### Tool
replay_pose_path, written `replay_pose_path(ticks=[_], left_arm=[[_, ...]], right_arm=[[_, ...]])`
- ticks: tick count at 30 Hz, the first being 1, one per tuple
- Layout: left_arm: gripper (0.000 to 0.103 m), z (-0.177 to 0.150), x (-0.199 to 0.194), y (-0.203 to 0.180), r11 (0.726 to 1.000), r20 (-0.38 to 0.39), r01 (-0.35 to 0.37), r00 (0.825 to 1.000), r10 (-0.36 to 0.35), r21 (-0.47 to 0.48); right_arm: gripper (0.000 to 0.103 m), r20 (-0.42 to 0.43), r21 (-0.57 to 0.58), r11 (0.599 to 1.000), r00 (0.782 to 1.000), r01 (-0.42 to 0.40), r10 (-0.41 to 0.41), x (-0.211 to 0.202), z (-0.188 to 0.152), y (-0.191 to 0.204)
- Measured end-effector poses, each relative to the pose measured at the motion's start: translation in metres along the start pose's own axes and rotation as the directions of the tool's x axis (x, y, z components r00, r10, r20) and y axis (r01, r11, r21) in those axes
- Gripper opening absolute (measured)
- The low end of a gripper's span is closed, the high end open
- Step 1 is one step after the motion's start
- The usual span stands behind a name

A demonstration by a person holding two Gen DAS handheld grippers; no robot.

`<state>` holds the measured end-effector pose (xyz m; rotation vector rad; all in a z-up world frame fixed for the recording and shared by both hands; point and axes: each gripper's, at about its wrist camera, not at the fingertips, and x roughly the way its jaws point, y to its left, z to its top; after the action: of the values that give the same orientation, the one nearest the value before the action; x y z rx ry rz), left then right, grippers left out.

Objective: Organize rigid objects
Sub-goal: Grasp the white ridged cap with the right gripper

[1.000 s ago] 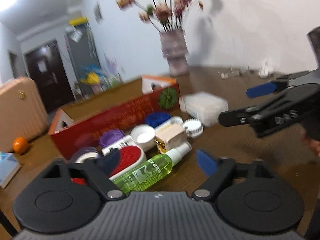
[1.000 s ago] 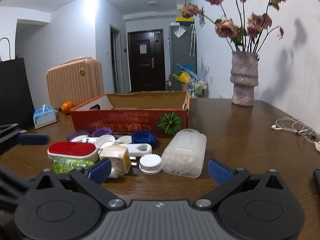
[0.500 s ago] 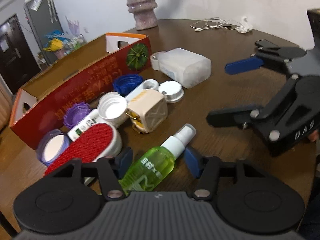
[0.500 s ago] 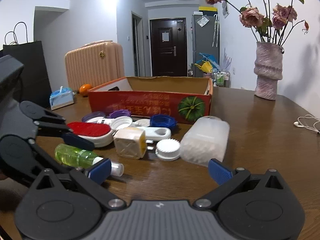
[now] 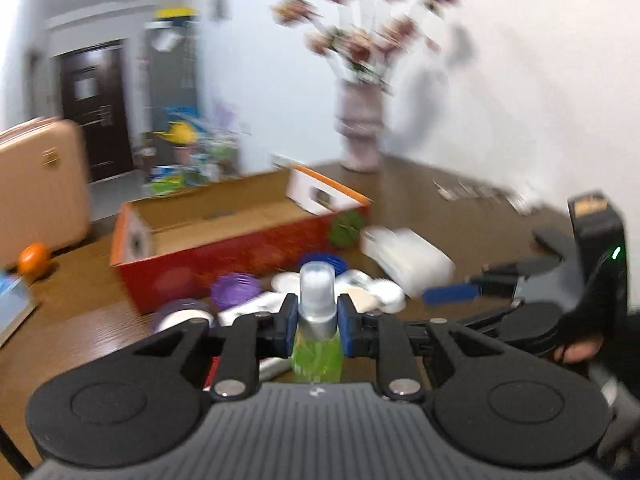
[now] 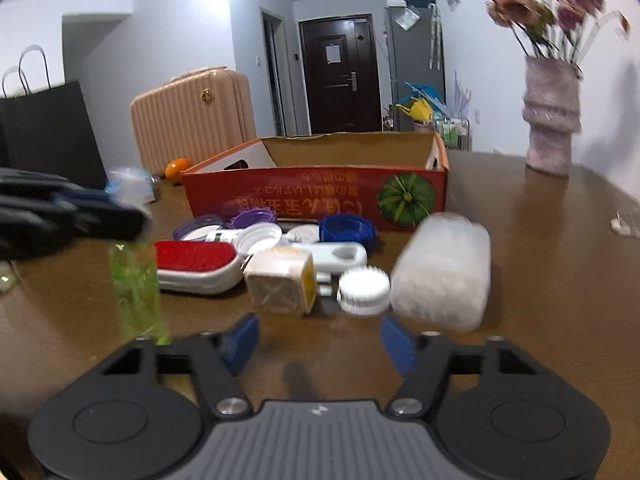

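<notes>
My left gripper is shut on the green spray bottle, gripping it near its white cap and holding it above the table; the bottle also shows in the right wrist view, hanging from the blurred left gripper. My right gripper is open and empty, low over the table in front of the beige cube and white ribbed cap. The open red cardboard box stands behind a pile of lids, a red-topped brush and a white frosted container.
A vase of flowers stands at the back right of the brown table. An orange, a pink suitcase and a black bag are at the left. A white cable lies at the right edge.
My left gripper has closed on the green spray bottle and lifted it off the table, tipping it upright. My right gripper has narrowed a little and moved closer to the pile.
</notes>
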<state>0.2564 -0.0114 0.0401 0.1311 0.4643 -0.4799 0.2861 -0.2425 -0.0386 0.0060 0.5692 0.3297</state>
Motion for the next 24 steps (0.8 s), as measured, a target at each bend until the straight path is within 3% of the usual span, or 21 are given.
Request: replay_pose_path(ticks=[4, 10, 12, 14, 17, 19, 21, 22, 24], left_arm=[[0.021, -0.003, -0.004, 0.012, 0.995, 0.023, -0.054, 0.998, 0.056, -0.082], [0.022, -0.010, 0.012, -0.001, 0.999, 0.030, -0.053, 0.998, 0.053, 0.012], [0.029, -0.016, 0.016, -0.001, 0.998, 0.026, -0.064, 0.998, 0.064, 0.014], [0.046, -0.022, 0.016, -0.002, 0.997, 0.018, -0.081, 0.997, 0.081, 0.016], [0.052, -0.031, 0.021, 0.001, 0.998, -0.021, -0.066, 0.998, 0.066, -0.004], [0.051, -0.038, 0.028, 0.000, 0.997, -0.051, -0.080, 0.996, 0.080, -0.002], [0.045, -0.044, 0.033, -0.003, 0.994, -0.072, -0.111, 0.991, 0.112, 0.006], [0.035, -0.046, 0.035, -0.003, 0.992, -0.080, -0.127, 0.989, 0.127, 0.007], [0.032, -0.048, 0.031, -0.006, 0.988, -0.081, -0.150, 0.985, 0.151, 0.020]], right_arm=[[0.050, -0.026, -0.036, 0.996, 0.996, 0.087, -0.088, 0.025, 0.012, 0.000], [0.047, -0.056, -0.035, 0.990, 0.989, 0.136, -0.137, 0.045, 0.019, -0.007], [0.043, -0.074, -0.020, 0.991, 0.989, 0.130, -0.131, 0.051, 0.021, -0.008], [0.039, -0.081, -0.017, 0.992, 0.989, 0.126, -0.127, 0.052, 0.021, -0.009], [0.039, -0.082, -0.022, 0.991, 0.988, 0.130, -0.132, 0.050, 0.019, -0.007], [0.039, -0.082, -0.022, 0.991, 0.988, 0.131, -0.133, 0.044, 0.015, -0.007], [0.039, -0.082, -0.013, 0.991, 0.988, 0.131, -0.131, 0.035, 0.010, -0.007], [0.039, -0.081, -0.007, 0.992, 0.988, 0.129, -0.129, 0.029, 0.006, -0.007], [0.039, -0.076, 0.009, 0.994, 0.991, 0.110, -0.109, 0.015, -0.003, -0.005]])
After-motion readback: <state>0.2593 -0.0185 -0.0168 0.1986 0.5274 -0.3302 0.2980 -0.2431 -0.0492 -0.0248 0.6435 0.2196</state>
